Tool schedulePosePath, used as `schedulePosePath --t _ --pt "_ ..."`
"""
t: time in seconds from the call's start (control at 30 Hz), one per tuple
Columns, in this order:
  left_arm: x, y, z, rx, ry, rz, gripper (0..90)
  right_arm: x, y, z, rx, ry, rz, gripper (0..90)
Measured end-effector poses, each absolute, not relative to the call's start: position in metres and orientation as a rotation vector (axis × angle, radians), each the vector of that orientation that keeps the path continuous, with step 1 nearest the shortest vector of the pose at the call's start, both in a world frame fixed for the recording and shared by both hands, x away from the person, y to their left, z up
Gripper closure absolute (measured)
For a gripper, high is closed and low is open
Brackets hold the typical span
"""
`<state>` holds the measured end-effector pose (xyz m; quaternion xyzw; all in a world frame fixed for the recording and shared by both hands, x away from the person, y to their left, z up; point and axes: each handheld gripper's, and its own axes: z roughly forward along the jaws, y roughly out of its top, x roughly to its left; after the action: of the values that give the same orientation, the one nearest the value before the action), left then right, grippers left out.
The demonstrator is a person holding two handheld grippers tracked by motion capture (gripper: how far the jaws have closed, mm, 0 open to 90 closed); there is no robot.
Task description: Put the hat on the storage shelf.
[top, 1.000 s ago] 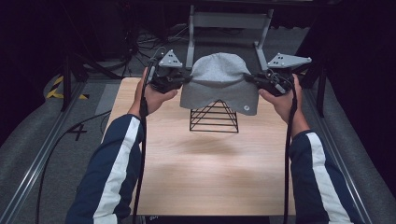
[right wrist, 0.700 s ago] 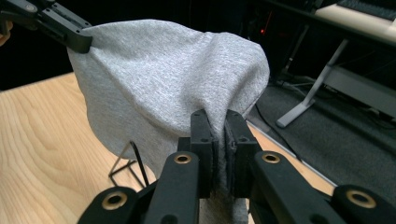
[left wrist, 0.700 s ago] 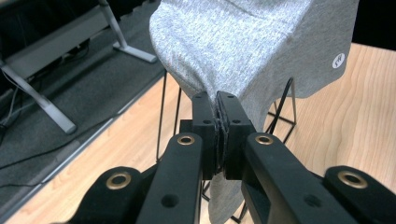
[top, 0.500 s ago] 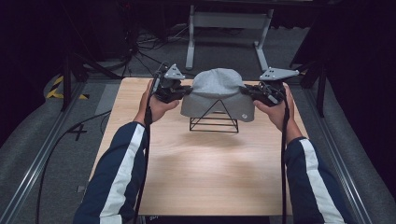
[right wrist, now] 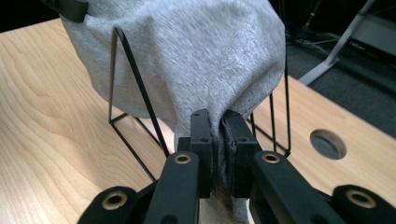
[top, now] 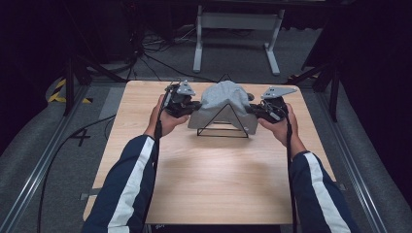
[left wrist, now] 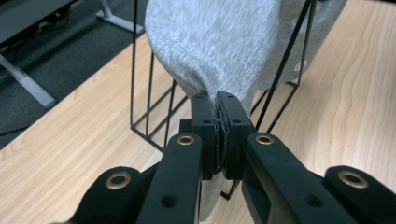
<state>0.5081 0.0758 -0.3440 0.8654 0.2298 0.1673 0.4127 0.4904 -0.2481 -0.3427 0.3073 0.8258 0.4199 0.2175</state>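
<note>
A grey knit beanie is pinched at opposite edges by the left gripper and right gripper, draped over a black wire stand.

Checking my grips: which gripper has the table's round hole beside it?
The right gripper, shut on the grey beanie: the hole lies just past its jaws. The left gripper has plain wood around it.

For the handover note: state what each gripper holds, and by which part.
Both hold the grey beanie: left gripper pinches its lower edge, right gripper the opposite edge.
</note>
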Motion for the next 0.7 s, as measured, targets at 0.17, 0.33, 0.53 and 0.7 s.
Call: schedulePosePath --t 0.17,0.33,0.53,0.7 --pt "0.509 0.068 -0.354 2.213 0.563 0.423 86.9 0.493 -0.248 -0.356 0.874 2.312 1.132 84.2" --pt "0.509 0.061 -0.365 2.234 0.564 0.412 86.9 0.496 -0.248 -0.366 0.901 2.324 1.118 84.2" --pt "0.514 0.057 -0.385 2.267 0.602 0.414 87.0 0.501 -0.249 -0.384 0.948 2.35 1.057 84.2" --pt "0.517 0.056 -0.395 2.277 0.615 0.414 87.2 0.503 -0.249 -0.393 0.977 2.356 1.051 84.2"
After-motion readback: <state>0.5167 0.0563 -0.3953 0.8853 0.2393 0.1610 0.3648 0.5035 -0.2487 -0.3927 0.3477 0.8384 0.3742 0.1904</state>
